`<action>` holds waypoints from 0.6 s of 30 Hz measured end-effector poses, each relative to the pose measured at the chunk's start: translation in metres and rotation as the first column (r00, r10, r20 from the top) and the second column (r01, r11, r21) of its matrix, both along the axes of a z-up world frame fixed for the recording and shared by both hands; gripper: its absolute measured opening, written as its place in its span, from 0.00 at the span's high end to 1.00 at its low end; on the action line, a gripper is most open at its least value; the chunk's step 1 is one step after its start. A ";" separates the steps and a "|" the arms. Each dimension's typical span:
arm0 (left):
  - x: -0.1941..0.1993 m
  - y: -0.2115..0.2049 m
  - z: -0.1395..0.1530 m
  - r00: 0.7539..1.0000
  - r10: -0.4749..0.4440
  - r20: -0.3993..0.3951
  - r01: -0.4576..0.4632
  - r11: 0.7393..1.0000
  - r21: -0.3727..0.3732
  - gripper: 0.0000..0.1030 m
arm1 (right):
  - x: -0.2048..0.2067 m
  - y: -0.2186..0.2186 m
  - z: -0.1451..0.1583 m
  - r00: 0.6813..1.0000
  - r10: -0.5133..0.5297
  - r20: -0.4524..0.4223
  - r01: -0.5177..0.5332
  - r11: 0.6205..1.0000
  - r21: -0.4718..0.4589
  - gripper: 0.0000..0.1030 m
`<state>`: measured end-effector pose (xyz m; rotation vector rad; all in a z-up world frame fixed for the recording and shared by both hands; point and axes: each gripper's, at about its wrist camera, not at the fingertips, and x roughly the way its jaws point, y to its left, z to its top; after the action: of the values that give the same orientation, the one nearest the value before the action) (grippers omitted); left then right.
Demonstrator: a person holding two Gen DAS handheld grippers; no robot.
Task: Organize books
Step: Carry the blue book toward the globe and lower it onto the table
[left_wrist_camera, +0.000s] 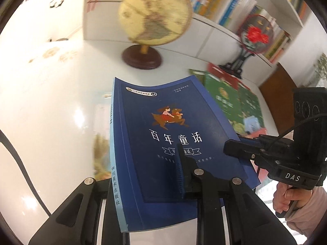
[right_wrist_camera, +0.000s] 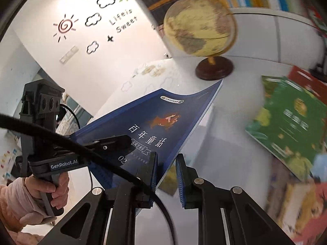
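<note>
The white table (left_wrist_camera: pixel 51 102) carries a globe (left_wrist_camera: pixel 155 14) on a dark round base at the back, with a bookshelf (left_wrist_camera: pixel 235 10) behind it and a green book (left_wrist_camera: pixel 235 102) lying flat to the right. The blue book (left_wrist_camera: pixel 163 132) is off the table, cover up, held in the air in front of the globe.

2 tools share it. The left gripper (left_wrist_camera: pixel 184 175) pinches the near edge, one pad flat on the cover. The right gripper (right_wrist_camera: pixel 166 179) appears to pinch the right edge, its jaws close together on the page block; in the left view its dark fingers bite the same edge.

Risks, as I judge them: the book is a soft paperback and already bows between the 2 grips, so pulling the hands apart or twisting them unevenly could crease the cover or let it slip. The globe stands near the book's far corner and a careless swing might knock it.

Only the left view shows the spine and the sag. Only the right view shows the wall stickers (right_wrist_camera: pixel 67 26) and the cable (right_wrist_camera: pixel 81 147) crossing the cover.
</note>
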<state>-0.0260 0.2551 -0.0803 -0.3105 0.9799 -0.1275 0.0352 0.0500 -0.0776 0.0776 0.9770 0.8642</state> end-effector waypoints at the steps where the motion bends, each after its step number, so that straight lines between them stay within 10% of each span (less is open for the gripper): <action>1: 0.003 0.005 -0.006 1.000 0.006 -0.010 -0.006 1.000 -0.005 0.80 | 0.005 0.009 -0.004 1.000 0.010 -0.006 -0.010 1.000 -0.008 0.84; 18: 0.017 0.032 -0.069 0.983 0.032 -0.179 -0.043 0.998 -0.055 0.68 | 0.045 0.050 -0.066 0.981 0.020 -0.193 -0.045 0.991 -0.129 0.81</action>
<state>-0.0092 0.2872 -0.1495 -0.3996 1.1479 -0.0956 0.0804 0.1003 -0.1440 0.0315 1.2170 0.8305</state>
